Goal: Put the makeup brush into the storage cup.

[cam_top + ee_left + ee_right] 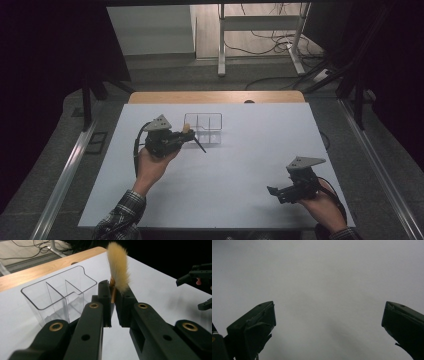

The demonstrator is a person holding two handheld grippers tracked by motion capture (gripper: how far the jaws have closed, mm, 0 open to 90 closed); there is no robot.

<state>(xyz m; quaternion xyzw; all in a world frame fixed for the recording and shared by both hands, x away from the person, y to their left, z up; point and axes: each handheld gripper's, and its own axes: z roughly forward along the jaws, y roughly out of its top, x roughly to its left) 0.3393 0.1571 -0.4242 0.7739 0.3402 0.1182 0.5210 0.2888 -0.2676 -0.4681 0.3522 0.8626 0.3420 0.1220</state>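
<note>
My left gripper [186, 134] [113, 293] is shut on a makeup brush [118, 267] at its copper ferrule. The tan bristles stand up above the jaws in the left gripper view. In the high view the brush's thin black handle [199, 145] slants down to the right over the white table [235, 165]. A clear plastic organizer [202, 114] [56, 306] with upright dividers stands just beyond and beside the brush tip. My right gripper [275, 195] [328, 317] is held low over the table's front right, open, with nothing between its jaws. It also appears far right in the left gripper view [200, 282].
A wooden strip [215, 97] runs along the table's far edge. Beyond it are a grey floor, metal desk legs [221, 45] and loose cables. Dark curtains flank both sides.
</note>
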